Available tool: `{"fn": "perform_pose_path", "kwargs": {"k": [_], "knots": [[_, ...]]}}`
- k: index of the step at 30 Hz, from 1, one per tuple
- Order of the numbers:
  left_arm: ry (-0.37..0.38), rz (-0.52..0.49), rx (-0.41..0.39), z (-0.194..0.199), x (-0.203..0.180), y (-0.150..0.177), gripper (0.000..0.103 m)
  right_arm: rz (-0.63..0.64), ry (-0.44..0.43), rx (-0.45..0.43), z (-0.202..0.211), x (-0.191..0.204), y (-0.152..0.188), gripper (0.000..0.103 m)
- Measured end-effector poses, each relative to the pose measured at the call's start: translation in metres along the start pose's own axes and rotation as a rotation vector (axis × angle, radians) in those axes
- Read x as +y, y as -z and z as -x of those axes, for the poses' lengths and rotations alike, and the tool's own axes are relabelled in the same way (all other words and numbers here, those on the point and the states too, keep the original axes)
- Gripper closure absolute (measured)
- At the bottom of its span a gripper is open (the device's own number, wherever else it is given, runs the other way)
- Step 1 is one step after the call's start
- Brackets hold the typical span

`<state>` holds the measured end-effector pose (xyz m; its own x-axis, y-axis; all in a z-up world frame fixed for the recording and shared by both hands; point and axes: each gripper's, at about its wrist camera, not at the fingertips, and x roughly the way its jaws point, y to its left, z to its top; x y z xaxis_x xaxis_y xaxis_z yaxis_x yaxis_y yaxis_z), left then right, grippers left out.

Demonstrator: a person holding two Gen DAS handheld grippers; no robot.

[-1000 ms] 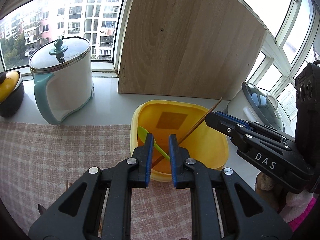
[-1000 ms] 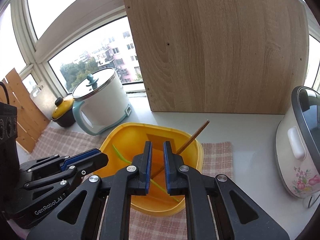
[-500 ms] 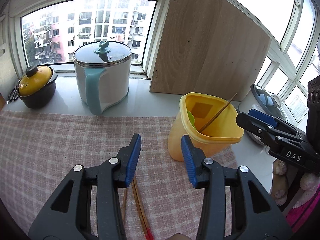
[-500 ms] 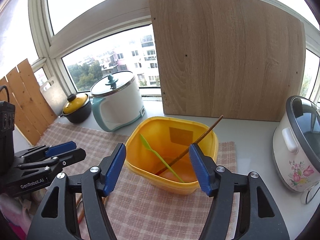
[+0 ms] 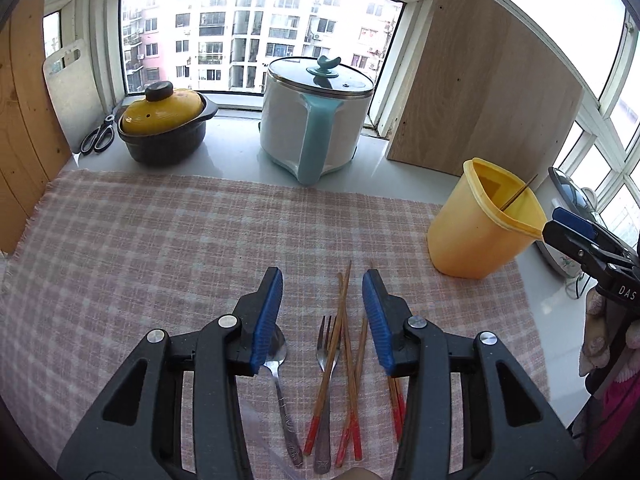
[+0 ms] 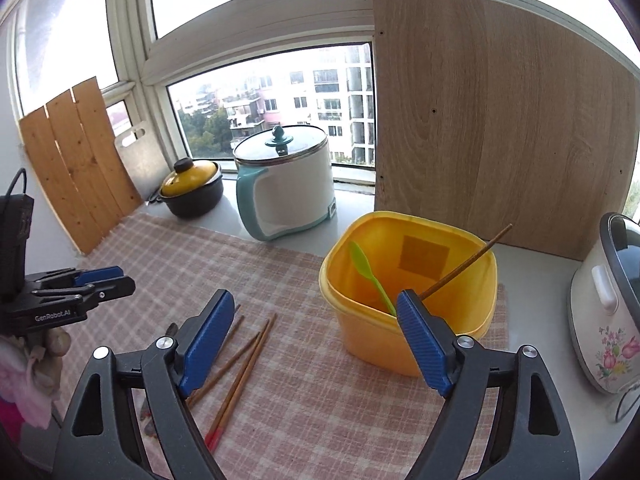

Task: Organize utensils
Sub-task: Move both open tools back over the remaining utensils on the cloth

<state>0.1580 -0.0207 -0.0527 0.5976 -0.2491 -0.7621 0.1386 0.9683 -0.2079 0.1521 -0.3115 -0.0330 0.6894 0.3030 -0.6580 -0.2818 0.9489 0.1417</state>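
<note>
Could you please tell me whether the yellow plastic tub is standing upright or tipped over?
Upright. The yellow plastic tub sits base-down on the checked cloth, mouth upward, with a green plastic spoon and brown chopstick leaning inside.

Left gripper (image 5: 322,312) spread wide above red-tipped wooden chopsticks (image 5: 340,344), steel fork (image 5: 325,364), steel spoon (image 5: 280,364). All lying on pink checked cloth (image 5: 160,240). Yellow plastic tub (image 5: 476,228) standing well apart at right.

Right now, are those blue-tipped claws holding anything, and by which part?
Nothing is held. The left gripper is open above the chopsticks on the cloth; the right gripper is open beside the yellow container.
</note>
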Motion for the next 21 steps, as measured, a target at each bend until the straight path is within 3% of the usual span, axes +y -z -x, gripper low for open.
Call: {"fn": "perform_pose_path", "kwargs": {"k": [12,21], "knots": [[-0.017,0.128,0.108,-0.019,0.055,0.054,0.061,0.006,-0.115,0.128,-0.034,0.033,0.027,0.020],[-0.004,0.120,0.181,-0.049,0.061,0.066,0.061,-0.040,-0.170,0.208,-0.057,0.046,0.036,0.021]]}}
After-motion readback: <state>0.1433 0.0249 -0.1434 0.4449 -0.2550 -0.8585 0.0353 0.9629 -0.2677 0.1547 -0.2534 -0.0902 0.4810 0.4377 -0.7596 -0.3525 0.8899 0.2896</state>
